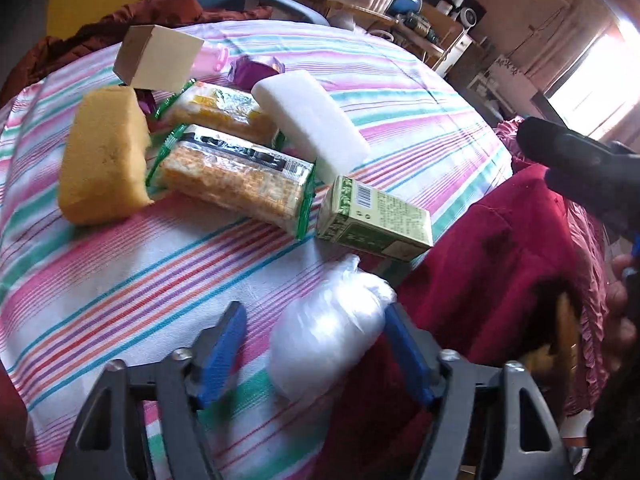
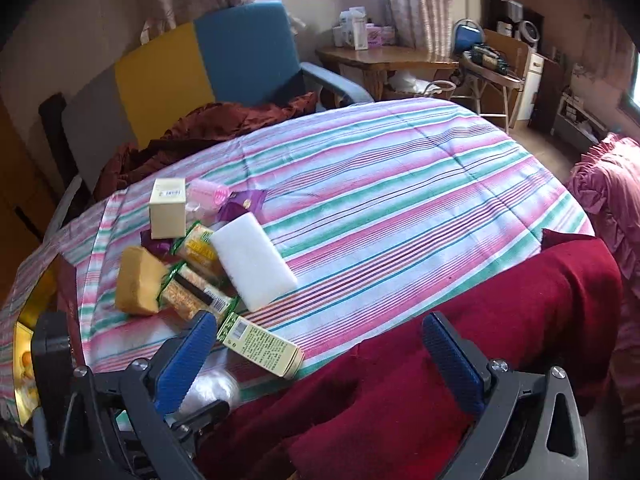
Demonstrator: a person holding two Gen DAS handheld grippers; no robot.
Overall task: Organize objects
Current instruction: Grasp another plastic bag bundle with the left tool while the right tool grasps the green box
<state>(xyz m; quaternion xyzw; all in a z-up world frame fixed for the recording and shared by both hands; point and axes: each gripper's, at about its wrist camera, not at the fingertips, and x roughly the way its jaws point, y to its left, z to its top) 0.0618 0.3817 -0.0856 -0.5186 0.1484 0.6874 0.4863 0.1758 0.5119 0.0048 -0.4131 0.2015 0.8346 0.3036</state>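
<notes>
The clear plastic bag (image 1: 328, 332) of something white is the thing in front of me, lying on the striped cloth (image 1: 120, 280) at the near edge of the tabletop, right where the red blanket (image 1: 500, 264) begins. My left tongs (image 1: 316, 354) are spread wide around it, the blue pad on the far side touching or just short of the bag, the other pad standing clear; nothing is gripped. From the right wrist view the bag (image 2: 212, 390) shows only as a pale blur under the left rig. My right tongs (image 2: 320, 364) hang wide as well, holding nothing, above the blanket edge.

My read: this bag is light, soft and slick, a film that will crumple and slide. I'd close across its fat middle, gently, not on the twisted neck that points toward the green carton (image 1: 374, 220), which lies just beside it.

Beyond them the rest lie close together: two wrapped snack bars (image 1: 236, 184), the yellow sponge (image 1: 104, 156), a white foam block (image 1: 312, 120), a small cardboard box (image 1: 156, 58) and a pink thing behind it that I can't identify. The carton looks stiff and easy; the sponge will squash.
</notes>
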